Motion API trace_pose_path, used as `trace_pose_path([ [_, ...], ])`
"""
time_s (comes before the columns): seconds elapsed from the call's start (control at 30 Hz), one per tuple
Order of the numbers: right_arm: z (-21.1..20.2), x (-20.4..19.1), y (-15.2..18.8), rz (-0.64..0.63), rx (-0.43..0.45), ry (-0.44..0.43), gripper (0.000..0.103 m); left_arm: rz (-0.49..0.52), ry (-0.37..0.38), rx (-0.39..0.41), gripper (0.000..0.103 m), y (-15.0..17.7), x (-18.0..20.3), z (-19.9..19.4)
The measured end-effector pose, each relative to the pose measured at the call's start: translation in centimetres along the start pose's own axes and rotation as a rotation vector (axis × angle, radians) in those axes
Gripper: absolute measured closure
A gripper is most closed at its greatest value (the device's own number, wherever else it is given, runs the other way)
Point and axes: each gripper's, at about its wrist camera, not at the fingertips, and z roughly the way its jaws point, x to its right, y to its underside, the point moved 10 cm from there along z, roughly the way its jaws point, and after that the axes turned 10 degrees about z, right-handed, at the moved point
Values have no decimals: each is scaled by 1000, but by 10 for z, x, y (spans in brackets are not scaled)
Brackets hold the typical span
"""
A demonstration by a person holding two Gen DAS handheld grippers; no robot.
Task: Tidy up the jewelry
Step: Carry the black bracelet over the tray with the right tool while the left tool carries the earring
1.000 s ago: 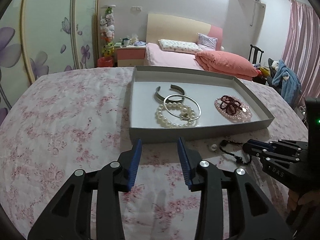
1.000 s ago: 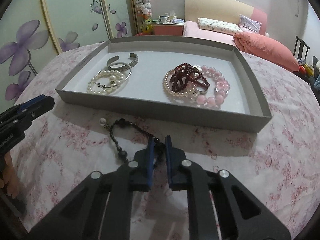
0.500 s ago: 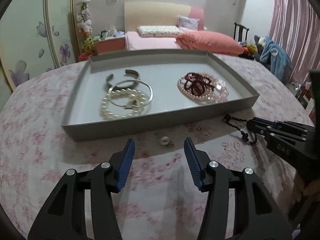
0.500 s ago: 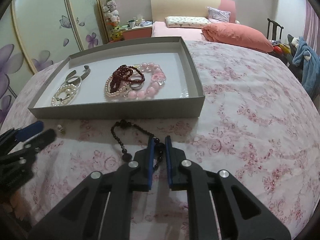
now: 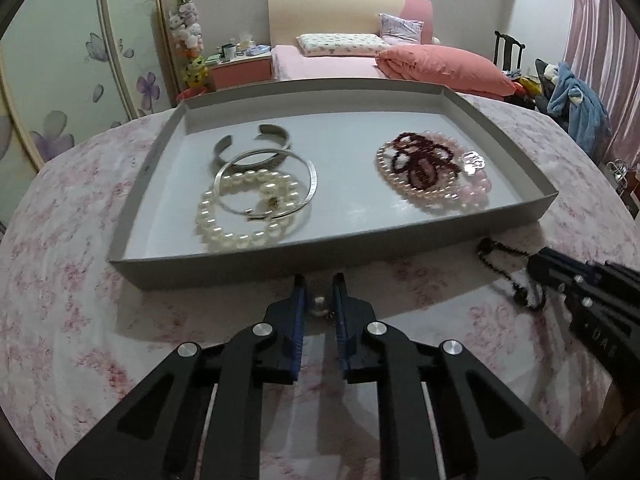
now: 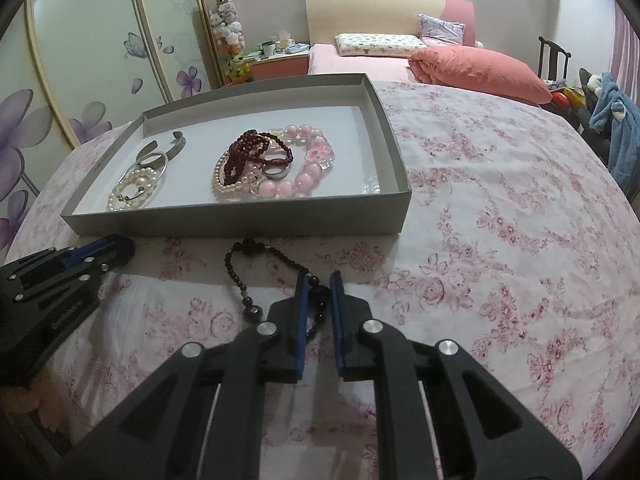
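A small pearl earring (image 5: 319,303) lies on the floral cloth just before the grey tray (image 5: 280,260). My left gripper (image 5: 319,280) points down at it; its jaws are closing, with the pearl between the blue pads. To its right, my right gripper (image 6: 319,278) is shut on a black bead bracelet (image 6: 256,246), whose free loop rests on the cloth by the tray's front wall (image 6: 240,226). In the left wrist view the bracelet (image 5: 490,256) and right gripper (image 5: 536,264) appear at the right edge. In the right wrist view the left gripper (image 6: 124,246) sits at the left.
Inside the tray lie a pearl bracelet (image 5: 248,232), a silver bangle (image 5: 312,176), a silver cuff (image 5: 276,130) and a heap of pink and dark red beads (image 5: 428,164). Floral cloth (image 6: 500,220) spreads to the right. A bed and wardrobe stand behind.
My left gripper slid right along the tray's front to the pearl earring, widened, then narrowed around it. My right gripper, still gripping the black bracelet, turned at first and then stayed put.
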Motion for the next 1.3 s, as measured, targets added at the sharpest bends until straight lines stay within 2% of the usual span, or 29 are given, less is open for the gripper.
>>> trace_pose_path([
  [0.27,-3,-25,12,-60,-21,-52,91,-4,14,2,88,27,-36,-18],
  [0.6,-3,-34,16,-84,-18,-41,91,2,17,2,84,28,-40,-18],
  [0.8,-4,-29,15,-67,-14,-51,91,-21,10,2,89,26,-43,-16],
  [1.03,-23,-23,3,-12,58,-87,91,-70,8,12,89,31,-53,-21],
  [1.3,-47,-35,-9,8,141,-151,91,-85,-10,64,89,29,-57,-35],
])
